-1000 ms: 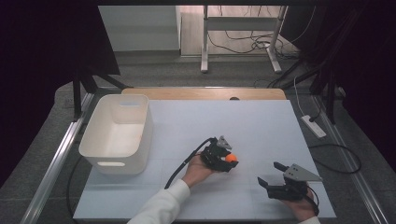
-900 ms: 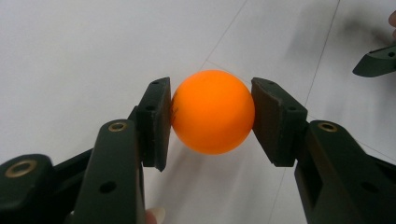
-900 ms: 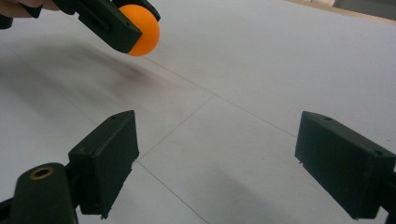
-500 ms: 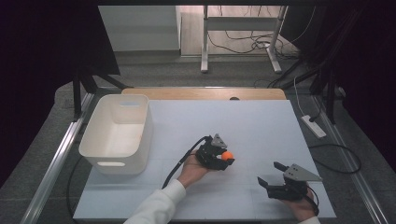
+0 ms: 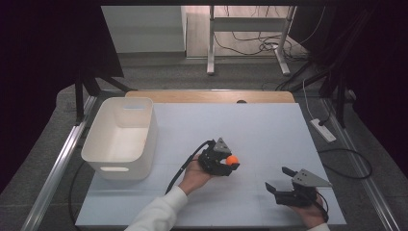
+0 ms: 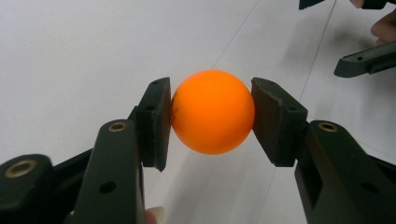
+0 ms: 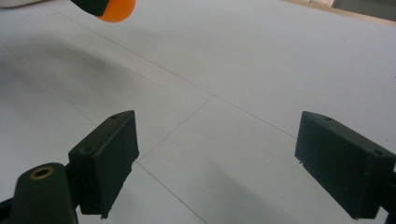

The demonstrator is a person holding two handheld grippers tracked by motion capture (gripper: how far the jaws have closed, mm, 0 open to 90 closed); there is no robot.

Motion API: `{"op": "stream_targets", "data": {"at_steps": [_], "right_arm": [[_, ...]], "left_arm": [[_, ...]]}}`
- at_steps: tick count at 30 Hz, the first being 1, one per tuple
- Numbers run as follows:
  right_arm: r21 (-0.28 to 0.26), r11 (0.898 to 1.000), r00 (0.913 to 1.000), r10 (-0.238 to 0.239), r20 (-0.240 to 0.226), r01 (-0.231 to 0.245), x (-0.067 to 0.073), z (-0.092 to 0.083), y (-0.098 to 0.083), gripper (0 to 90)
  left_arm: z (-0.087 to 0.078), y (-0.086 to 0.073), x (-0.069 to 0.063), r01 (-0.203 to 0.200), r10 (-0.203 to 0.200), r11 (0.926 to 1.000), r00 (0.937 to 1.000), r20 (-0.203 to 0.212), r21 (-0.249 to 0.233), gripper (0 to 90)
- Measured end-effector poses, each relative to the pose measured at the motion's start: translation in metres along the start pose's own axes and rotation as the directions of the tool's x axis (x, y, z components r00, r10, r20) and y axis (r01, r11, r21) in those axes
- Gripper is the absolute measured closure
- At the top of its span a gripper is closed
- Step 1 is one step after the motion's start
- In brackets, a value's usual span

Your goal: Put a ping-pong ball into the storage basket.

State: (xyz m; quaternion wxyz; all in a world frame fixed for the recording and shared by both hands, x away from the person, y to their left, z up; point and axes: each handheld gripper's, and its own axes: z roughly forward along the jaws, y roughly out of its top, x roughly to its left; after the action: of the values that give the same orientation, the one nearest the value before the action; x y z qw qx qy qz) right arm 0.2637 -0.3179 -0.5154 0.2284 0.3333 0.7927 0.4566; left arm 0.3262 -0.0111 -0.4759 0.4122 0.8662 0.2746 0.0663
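Left tongs [image 5: 230, 162] shifted right, clenched on smooth glossy orange ball [image 6: 212, 112]; right tongs [image 7: 217, 168] spread, empty.

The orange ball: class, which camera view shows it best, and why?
The left gripper view: the orange ball sits large and sharp, clamped between the left gripper's pads. The high view shows it as a small orange dot at that gripper's tip; the right gripper view catches its lower edge at the top.

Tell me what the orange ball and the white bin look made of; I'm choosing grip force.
Orange ball: probably thin hard plastic, matte, like a table-tennis ball; smooth, evenly coloured, undented between the left gripper pads. White bin: likely moulded plastic, slightly glossy; rounded corners, cut-out handle slots.
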Motion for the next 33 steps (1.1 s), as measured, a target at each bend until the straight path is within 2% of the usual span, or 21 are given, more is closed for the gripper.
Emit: {"op": "stream_targets", "data": {"at_steps": [22,33], "right_arm": [[-0.003,1.0,1.0,0.0,0.003,0.0,0.0,0.0,0.0,13.2],[-0.005,1.0,1.0,-0.002,0.005,0.002,0.0,0.0,0.001,13.2]], "left_arm": [[-0.025,-0.002,0.006,-0.001,0.0,0.9991,0.9995,-0.031,-0.042,50.8],[-0.041,-0.004,0.014,0.017,-0.021,0.9971,0.9984,-0.052,-0.075,50.8]]}}
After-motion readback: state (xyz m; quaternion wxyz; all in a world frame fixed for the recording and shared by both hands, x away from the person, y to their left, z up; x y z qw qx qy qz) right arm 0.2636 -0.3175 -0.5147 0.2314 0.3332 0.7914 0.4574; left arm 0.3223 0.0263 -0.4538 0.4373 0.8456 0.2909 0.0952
